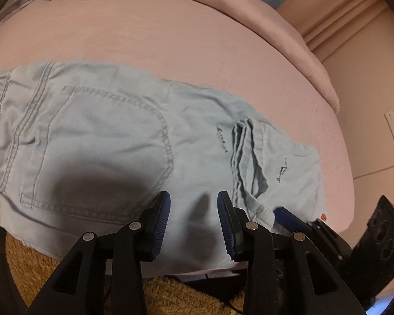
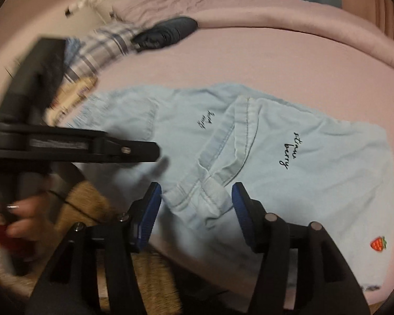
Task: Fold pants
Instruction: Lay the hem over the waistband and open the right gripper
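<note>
Light blue denim pants (image 1: 99, 141) lie flat on a pink bed, back pocket up, with a leg folded over near the hem; they also show in the right wrist view (image 2: 315, 162) with "straw berry" script and a strawberry patch (image 2: 378, 243). My left gripper (image 1: 193, 225) is open, hovering over the pants' near edge. My right gripper (image 2: 197, 212) is open, its fingers either side of the folded hem (image 2: 205, 194) without closing on it. The right gripper also shows at lower right in the left wrist view (image 1: 291, 218), and the left one at left in the right wrist view (image 2: 134, 152).
The pink bed (image 1: 197, 39) carries a dark folded garment (image 2: 168, 32) and a plaid cloth (image 2: 102, 44) at the far side. A pink rolled blanket (image 2: 302, 13) runs along the back. A tan fluffy rug (image 1: 170, 296) lies below the bed's near edge.
</note>
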